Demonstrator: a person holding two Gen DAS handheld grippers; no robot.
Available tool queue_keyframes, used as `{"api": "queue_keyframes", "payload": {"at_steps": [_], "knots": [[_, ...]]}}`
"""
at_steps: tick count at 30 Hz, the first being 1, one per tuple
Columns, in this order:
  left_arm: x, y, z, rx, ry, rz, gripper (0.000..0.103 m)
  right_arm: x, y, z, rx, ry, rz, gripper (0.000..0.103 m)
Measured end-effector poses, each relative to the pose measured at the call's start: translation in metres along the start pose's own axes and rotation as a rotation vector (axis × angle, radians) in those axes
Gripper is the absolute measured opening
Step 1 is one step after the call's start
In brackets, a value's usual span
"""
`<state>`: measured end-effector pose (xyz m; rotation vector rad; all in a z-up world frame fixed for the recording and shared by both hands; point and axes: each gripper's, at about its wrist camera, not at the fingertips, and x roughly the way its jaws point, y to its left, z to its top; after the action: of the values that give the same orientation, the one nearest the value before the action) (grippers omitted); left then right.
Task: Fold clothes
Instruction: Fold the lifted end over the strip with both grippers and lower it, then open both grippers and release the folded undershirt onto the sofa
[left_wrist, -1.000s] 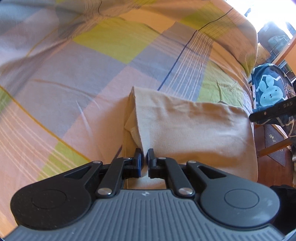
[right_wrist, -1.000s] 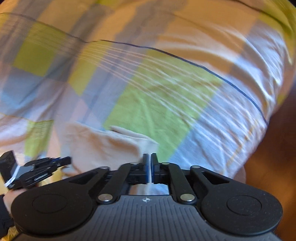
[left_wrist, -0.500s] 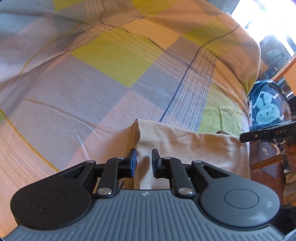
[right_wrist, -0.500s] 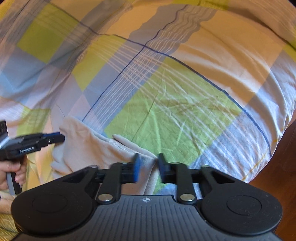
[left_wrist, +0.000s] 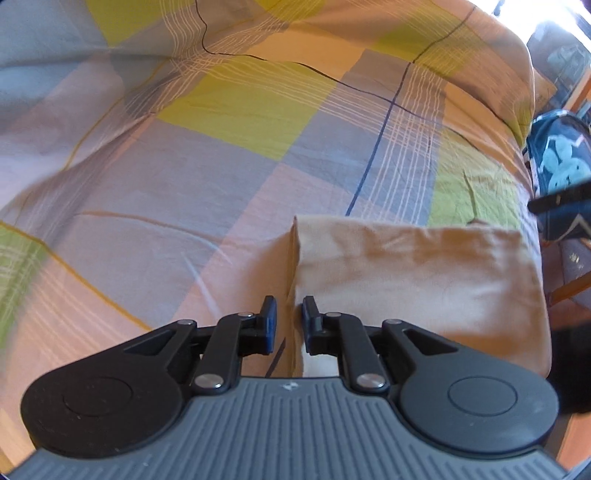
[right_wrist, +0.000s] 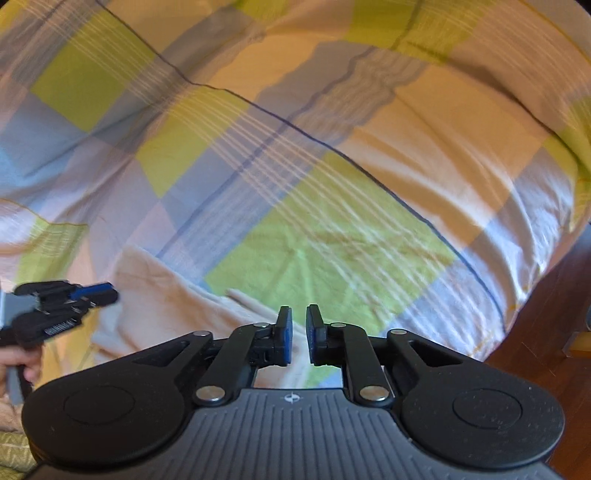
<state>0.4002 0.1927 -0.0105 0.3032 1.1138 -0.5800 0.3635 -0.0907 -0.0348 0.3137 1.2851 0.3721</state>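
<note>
Left gripper let go since a second ago – fingers now narrowly parted, empty. Right gripper likewise released. Beige garment lies folded on checked bed – fold looks finished.

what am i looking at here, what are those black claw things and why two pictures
Those are two hand-held grippers, each carrying its own wide-angle camera that looks along its fingers. One picture is from the left gripper, the other from the right gripper. The left one also shows at the edge of the right view, gripped by a hand. Both are open and hold nothing. In front of them a folded beige cloth lies on a checked yellow, grey and peach bedspread.
</note>
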Motion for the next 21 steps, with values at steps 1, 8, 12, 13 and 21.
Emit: {"api": "queue_keyframes", "payload": {"at_steps": [1,8,12,13,21], "knots": [[-0.005,-0.002,-0.004,0.009,-0.003,0.009,0.011,-0.003,0.006,0.002,-0.012,0.005,0.017,0.026],[-0.042,-0.023,-0.041,-0.079,-0.07,0.049,0.011,0.029,0.045,-0.003,-0.306,0.092,0.162,0.027],[-0.043,-0.048,-0.059,-0.144,-0.105,0.1,0.011,0.053,0.038,-0.004,-0.434,0.11,0.206,0.021],[-0.04,-0.057,-0.063,-0.153,-0.119,0.12,0.011,0.056,0.031,-0.003,-0.449,0.098,0.201,0.011],[-0.018,-0.111,-0.087,-0.201,-0.279,0.226,0.011,0.036,-0.019,0.0,-0.441,-0.061,0.306,0.016]]}}
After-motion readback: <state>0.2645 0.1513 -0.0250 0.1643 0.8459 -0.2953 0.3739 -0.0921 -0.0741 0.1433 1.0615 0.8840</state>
